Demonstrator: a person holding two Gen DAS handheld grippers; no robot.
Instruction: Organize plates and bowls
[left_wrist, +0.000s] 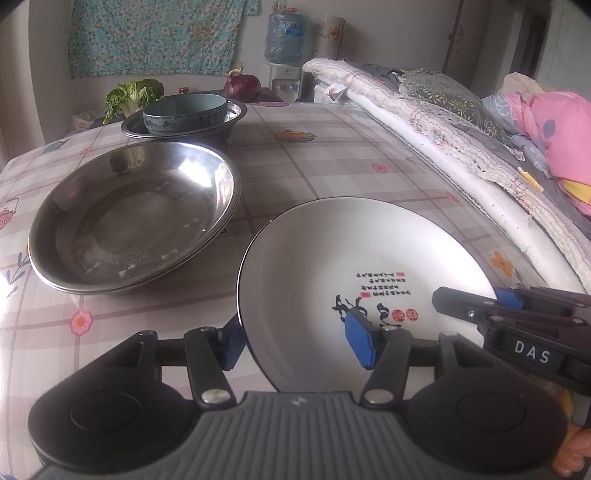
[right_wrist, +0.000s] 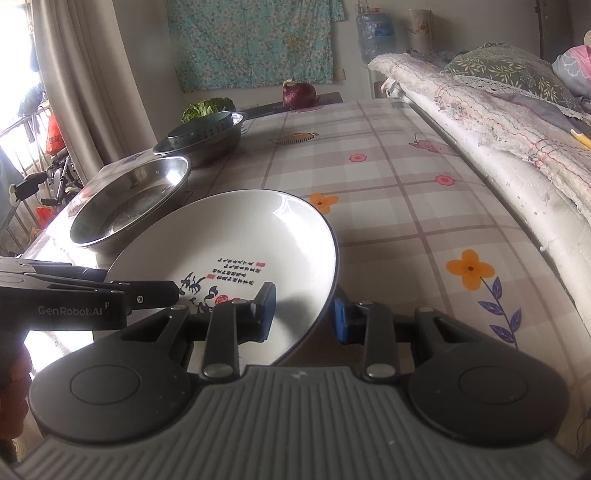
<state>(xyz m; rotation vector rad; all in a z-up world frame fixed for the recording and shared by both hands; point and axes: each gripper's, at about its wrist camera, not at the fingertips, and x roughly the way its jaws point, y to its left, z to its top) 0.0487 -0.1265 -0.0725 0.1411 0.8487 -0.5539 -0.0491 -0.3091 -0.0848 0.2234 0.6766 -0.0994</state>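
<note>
My right tongs (right_wrist: 303, 314) pinch the white plate's (right_wrist: 236, 236) rim; my left tongs (left_wrist: 295, 341) straddle it, spread.

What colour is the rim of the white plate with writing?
The white plate has a thin dark rim, nearly black. The right wrist view shows it best.
</note>
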